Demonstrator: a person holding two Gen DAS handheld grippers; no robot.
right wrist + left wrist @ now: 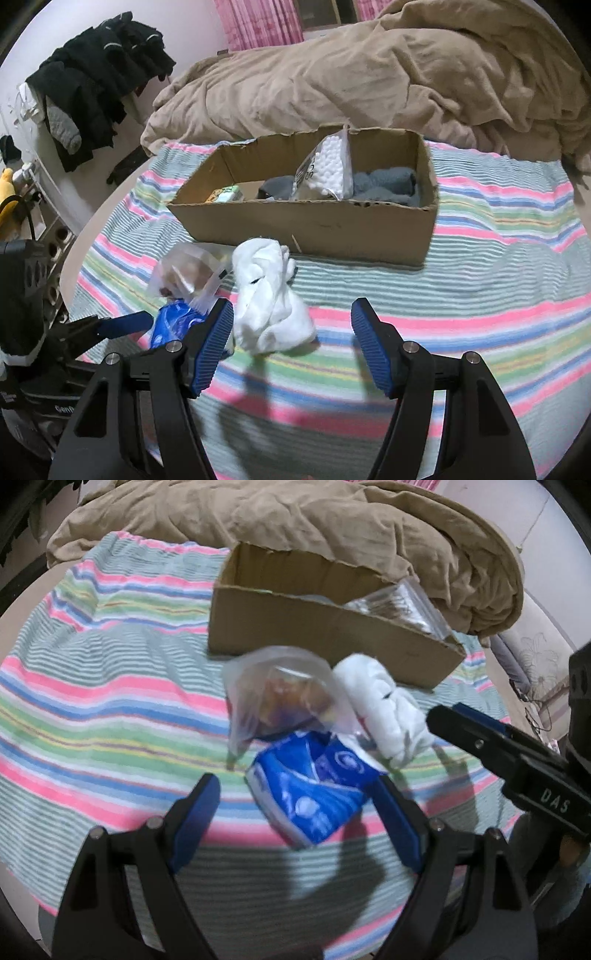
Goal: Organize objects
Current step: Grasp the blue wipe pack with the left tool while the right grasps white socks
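Striped bedding [498,266] in pink, green and blue covers the work surface, with a rumpled tan blanket [369,74] heaped behind it. From the left wrist view, the left gripper [295,812] is seen with its jaws spread wide, poised low around a blue packet [314,801]; whether the right-hand pad touches the packet cannot be told, and nothing is pinched. Just beyond the packet a clear plastic bag [280,694] with brownish contents is noted, partly overlapping the packet, and a bundle of white cloth [384,709] lies beside both. From the right wrist view, the right gripper [291,347] is likewise held spread and empty, low over the bedding, with the white cloth just beside its left finger rather than between the two. Farther out stands an open cardboard box [314,225], near the loose items but apart from them. Inside the box are recorded a clear bag of small white balls [328,170] standing near the middle, grey cloth [388,184] at the right end, and a small green-and-yellow item [225,194] at the left end, too obscured to identify. Progress is judged partial: several things are already boxed, while three items, the packet, the plastic bag and the white cloth, are left outside. The blue packet is judged the piece presently being addressed.
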